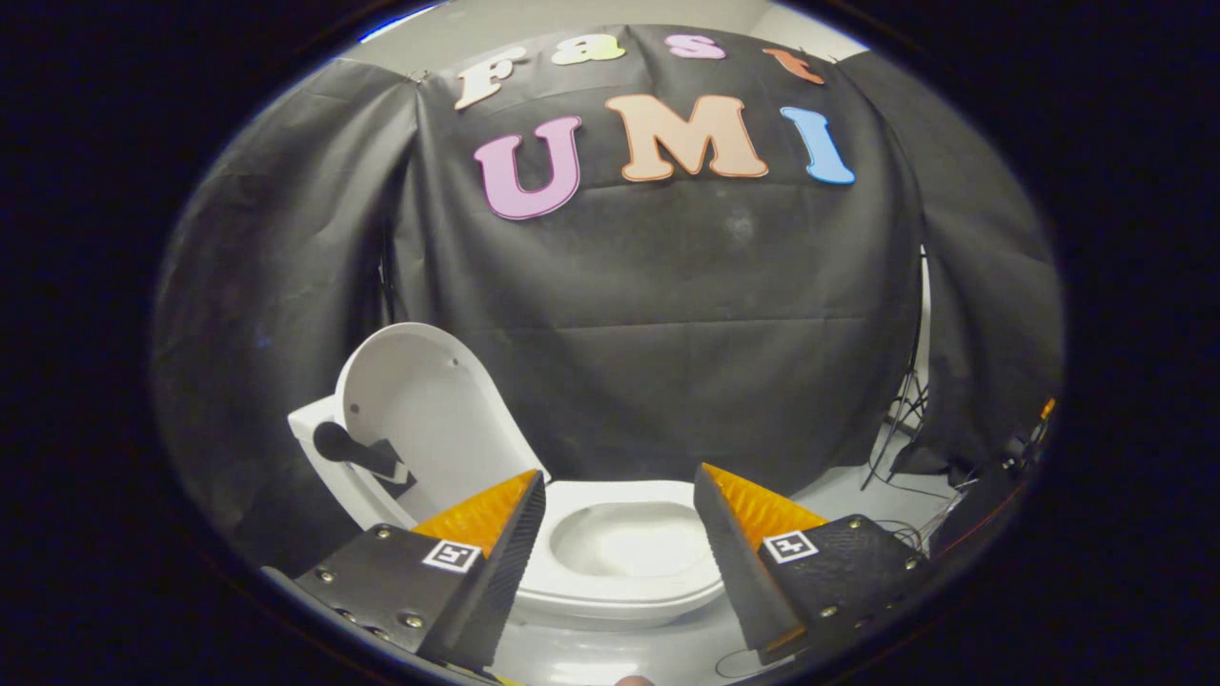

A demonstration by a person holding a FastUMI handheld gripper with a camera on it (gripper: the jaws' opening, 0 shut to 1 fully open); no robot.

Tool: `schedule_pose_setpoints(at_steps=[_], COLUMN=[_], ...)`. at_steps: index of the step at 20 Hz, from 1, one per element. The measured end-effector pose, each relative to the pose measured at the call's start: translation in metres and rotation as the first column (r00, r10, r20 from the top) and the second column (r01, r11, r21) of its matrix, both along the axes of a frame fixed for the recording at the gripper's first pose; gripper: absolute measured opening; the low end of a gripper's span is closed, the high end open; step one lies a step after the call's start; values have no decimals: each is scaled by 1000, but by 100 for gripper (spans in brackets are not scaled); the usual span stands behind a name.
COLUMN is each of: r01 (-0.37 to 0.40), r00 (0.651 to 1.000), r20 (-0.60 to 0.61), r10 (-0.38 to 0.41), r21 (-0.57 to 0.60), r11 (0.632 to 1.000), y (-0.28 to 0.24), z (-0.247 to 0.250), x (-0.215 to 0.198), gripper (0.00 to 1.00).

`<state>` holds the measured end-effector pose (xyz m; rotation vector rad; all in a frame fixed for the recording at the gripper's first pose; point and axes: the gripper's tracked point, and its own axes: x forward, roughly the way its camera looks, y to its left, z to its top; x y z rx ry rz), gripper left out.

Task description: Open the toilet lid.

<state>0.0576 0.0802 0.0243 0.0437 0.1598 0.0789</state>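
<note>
Your gripper (620,486) hangs with its two fingers spread wide apart, grasping nothing. Between and just beyond the fingertips (527,491) you see the white toilet (620,595), its bowl (624,543) open to view. The toilet lid (429,410) stands raised and tilted back, beyond your left finger, leaning toward the cistern (310,419). A dark handle-like piece (357,450) sits against the lid's lower left; you cannot tell what it is. Your left finger hides the seat's near left side, and the right finger covers its right edge. Beyond the right finger, a stand's legs (901,429) and some cables (953,510) lie on the pale floor (839,495), too small to make out.
</note>
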Motion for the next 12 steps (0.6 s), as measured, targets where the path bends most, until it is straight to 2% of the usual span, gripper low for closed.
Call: schedule_pose_setpoints(at_steps=[12], r01=[63], r00=[996], r20=[70], r10=[-57], r21=[-85], r11=[994], y=[-39], z=[2], x=[-11], gripper=[92])
